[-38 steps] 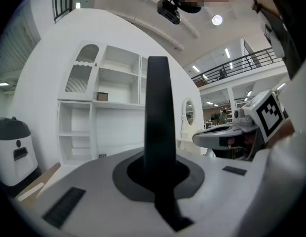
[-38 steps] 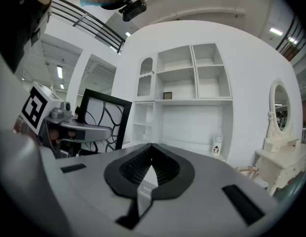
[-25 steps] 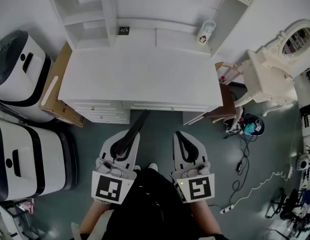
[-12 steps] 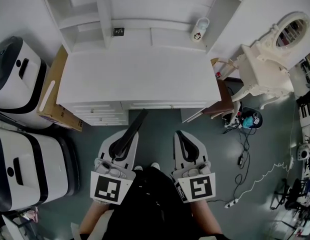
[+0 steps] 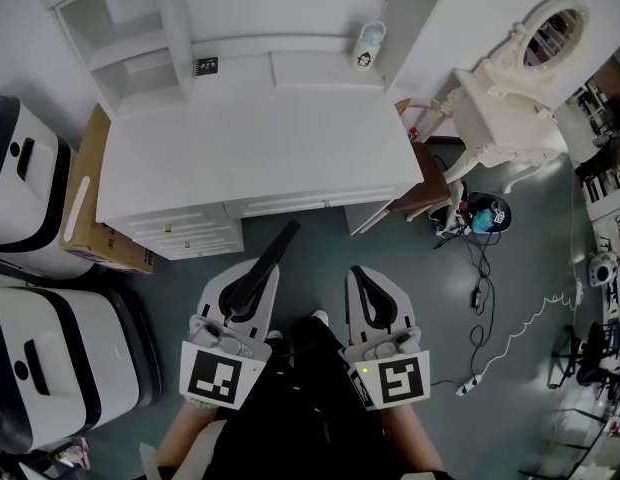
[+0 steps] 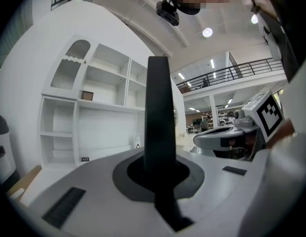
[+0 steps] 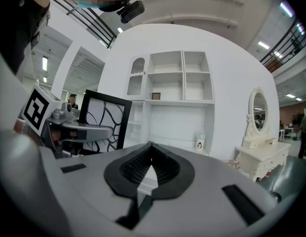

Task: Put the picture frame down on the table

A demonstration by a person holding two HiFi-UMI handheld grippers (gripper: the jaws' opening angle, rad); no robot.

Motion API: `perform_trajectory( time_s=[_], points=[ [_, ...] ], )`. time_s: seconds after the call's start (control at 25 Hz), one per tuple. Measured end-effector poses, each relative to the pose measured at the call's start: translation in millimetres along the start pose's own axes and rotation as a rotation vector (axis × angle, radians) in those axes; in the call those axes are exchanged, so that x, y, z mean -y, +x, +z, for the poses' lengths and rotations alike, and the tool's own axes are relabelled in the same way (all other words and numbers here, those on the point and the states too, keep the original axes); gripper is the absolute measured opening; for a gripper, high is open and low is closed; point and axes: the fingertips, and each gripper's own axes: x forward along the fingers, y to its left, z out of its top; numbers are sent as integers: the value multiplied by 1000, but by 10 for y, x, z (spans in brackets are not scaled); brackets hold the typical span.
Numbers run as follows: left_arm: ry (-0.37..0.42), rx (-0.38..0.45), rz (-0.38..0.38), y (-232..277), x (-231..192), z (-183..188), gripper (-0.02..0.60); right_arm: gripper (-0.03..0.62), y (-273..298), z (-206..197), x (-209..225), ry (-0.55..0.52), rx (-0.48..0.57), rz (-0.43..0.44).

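1 picture frame (image 5: 278,253) pinched in L gripper (image 5: 250,288) jaws; R gripper (image 5: 362,276) jaws pressed together; 1 table (image 5: 250,158).

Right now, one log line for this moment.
left gripper shut on picture frame | right gripper shut, empty | frame not yet on table

The head view looks steeply down on the bench (image 5: 260,148) from above, with the left tongs (image 5: 258,273) and right tongs (image 5: 357,271) short of it. The left gripper view, low on its tongs, faces the shelves (image 6: 101,127) behind the bench, with the frame (image 6: 158,107) close before the lens. The right gripper view faces the same shelves.
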Motion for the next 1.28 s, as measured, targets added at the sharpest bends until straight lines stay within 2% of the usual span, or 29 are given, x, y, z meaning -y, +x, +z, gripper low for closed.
perform_trajectory(
  time_s=[0.24, 0.6, 1.0, 1.28],
  points=[
    [-29, -4, -30, 168, 90, 11, 12, 2, -42, -21, 224, 23, 3, -53],
    [-42, -5, -35, 626, 291, 61, 12, 2, -62, -44, 726, 30, 12, -59],
    [-40, -13, 23, 1264, 648, 167, 12, 2, 10, -67, 1475, 42, 25, 11],
    [-52, -19, 92, 1761, 927, 241, 12, 2, 16, -90, 2103, -9, 16, 71]
  ],
)
